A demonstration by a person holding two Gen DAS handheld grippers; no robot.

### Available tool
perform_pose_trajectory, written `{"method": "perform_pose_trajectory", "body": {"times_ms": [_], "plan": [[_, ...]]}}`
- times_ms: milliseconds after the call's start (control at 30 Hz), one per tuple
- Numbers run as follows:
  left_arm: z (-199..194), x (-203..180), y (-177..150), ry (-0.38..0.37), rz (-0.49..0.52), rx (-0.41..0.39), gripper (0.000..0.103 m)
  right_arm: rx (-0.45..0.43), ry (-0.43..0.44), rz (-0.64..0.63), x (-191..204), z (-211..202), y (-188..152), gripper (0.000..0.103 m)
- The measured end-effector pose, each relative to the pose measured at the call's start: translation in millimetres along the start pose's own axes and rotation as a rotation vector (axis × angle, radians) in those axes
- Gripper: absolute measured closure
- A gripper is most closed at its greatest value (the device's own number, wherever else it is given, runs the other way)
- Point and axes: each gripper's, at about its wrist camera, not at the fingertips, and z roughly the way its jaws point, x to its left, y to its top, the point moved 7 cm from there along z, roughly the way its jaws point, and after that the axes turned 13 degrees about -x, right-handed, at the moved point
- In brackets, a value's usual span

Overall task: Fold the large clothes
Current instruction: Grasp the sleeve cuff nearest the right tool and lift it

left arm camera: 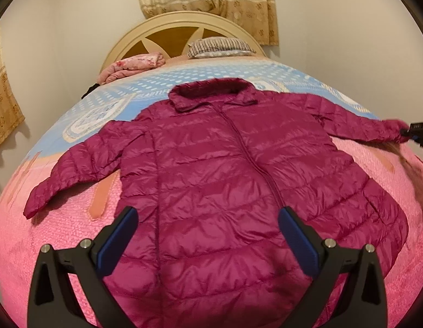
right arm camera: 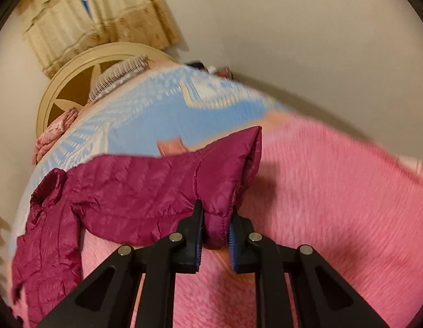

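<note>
Bed (left arm camera: 61, 235) fills both views, pink cover low in frame, blue toward the headboard (left arm camera: 184, 24) at top centre. Magenta puffer jacket (left arm camera: 225, 164) lies flat, front up, in the middle of the left wrist view: collar at top, hem at bottom, long axis straight up the frame, sleeves spread out to both sides.

Right gripper (right arm camera: 215, 227) has its jaws pinched on the cuff of the right-hand sleeve (right arm camera: 156, 191); cuff edge sits between the blue pads, low centre in the right wrist view. In that view the sleeve runs left and the jacket body hangs at lower left, so the fold likely goes that way, across the body.

Left gripper (left arm camera: 207, 218) is spread wide, empty, over the hem at bottom centre. The other sleeve (left arm camera: 74, 169) lies to its left; left hand is nearer it.

Only the left view shows the full layout. Only the right view shows the pinch; in the left view the right gripper is a small blur at the right edge.
</note>
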Motion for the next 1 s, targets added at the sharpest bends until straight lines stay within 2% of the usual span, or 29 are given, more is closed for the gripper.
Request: {"method": "perform_pose_trajectory", "body": {"times_ms": [67, 267, 467, 733, 1000], "plan": [[-1, 6, 1, 0.003, -0.013, -0.007, 0.000, -0.050, 0.007, -0.057, 17, -11, 19, 0.090], [1, 27, -1, 0.019, -0.050, -0.007, 0.000, -0.210, 0.099, -0.265, 107, -57, 67, 0.090], [1, 50, -3, 0.042, -0.091, -0.010, 0.000, -0.297, 0.239, -0.449, 207, -102, 72, 0.090], [-1, 78, -7, 0.075, -0.131, -0.012, 0.000, -0.304, 0.397, -0.647, 310, -128, 31, 0.090], [-3, 101, -6, 0.112, -0.161, -0.016, 0.000, -0.223, 0.534, -0.830, 385, -121, -52, 0.090]]}}
